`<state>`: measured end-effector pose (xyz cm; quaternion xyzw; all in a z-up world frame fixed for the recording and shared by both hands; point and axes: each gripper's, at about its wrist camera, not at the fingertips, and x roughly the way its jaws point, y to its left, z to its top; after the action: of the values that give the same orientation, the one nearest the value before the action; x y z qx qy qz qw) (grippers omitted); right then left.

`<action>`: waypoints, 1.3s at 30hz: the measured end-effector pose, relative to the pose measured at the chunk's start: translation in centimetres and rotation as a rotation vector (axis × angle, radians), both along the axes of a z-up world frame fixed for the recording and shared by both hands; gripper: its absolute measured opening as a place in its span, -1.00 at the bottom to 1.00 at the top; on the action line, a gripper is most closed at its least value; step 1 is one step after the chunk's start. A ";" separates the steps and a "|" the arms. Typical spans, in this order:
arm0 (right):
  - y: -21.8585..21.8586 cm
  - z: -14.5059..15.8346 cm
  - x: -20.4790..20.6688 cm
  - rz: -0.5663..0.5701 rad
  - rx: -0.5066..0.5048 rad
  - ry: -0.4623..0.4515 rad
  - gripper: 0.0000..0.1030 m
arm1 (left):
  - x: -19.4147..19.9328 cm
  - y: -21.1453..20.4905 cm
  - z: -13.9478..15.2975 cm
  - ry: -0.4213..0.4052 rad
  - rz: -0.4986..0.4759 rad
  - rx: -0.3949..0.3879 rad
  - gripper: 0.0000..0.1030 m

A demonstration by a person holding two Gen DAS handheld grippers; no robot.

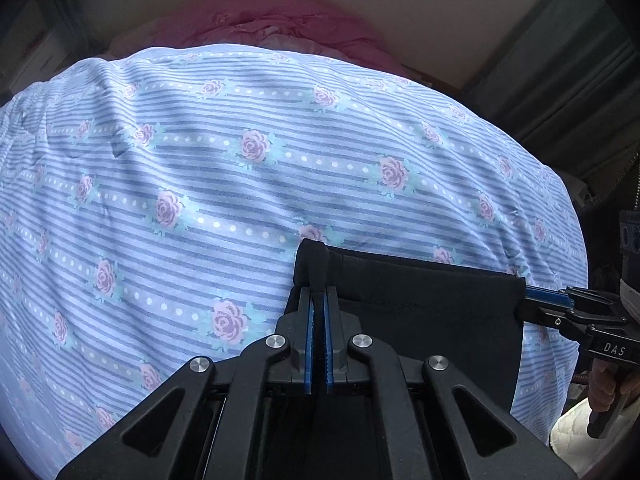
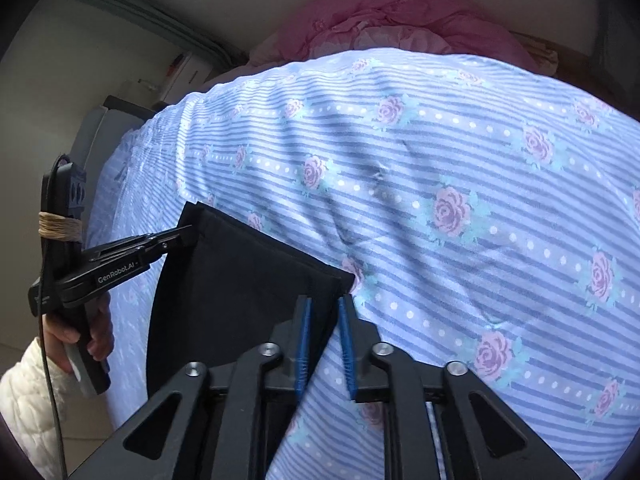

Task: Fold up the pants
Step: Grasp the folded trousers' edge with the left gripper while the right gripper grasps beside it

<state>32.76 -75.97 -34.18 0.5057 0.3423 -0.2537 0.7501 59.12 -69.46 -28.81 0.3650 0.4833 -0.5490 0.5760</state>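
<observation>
While the left gripper point(image 1: 319, 292) pinched a corner of the black pants point(image 1: 424, 292), the garment hung over the near right part of the striped sheet point(image 1: 200, 160), and the right gripper point(image 1: 532, 300) met its right edge. From the right wrist, the right gripper point(image 2: 325, 304) stood spread around the near corner; the left gripper point(image 2: 182, 236) nipped the far one.

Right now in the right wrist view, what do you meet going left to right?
White quilted sleeve → hand holding the left tool → black pants → right tool with the pants' corner between its fingers → blue striped rose-print bedsheet.
</observation>
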 end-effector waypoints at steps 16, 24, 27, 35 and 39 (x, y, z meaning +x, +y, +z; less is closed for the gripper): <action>-0.8 -2.3 -0.2 0.021 0.077 -0.086 -0.39 | 2.0 -4.0 1.3 0.053 -0.023 -0.002 0.08; -1.7 -3.3 -0.8 0.037 0.084 -0.120 -0.59 | 3.1 -4.7 -0.4 0.165 0.064 0.046 -0.43; -1.9 -2.9 -1.7 0.026 0.108 -0.119 -0.73 | 2.3 -4.7 1.6 0.153 0.033 0.029 -0.65; 1.6 7.5 -4.8 0.106 -0.138 -0.153 -0.76 | 0.0 0.2 9.8 0.112 0.000 -0.154 -0.70; 5.6 14.0 -4.9 0.235 -0.326 -0.155 -0.76 | -0.6 4.8 14.9 0.061 0.014 -0.230 -0.70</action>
<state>27.84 -70.34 -20.23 0.3524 0.2947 -0.1767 0.8705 58.52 -64.64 -13.94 0.2762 0.4370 -0.6077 0.6029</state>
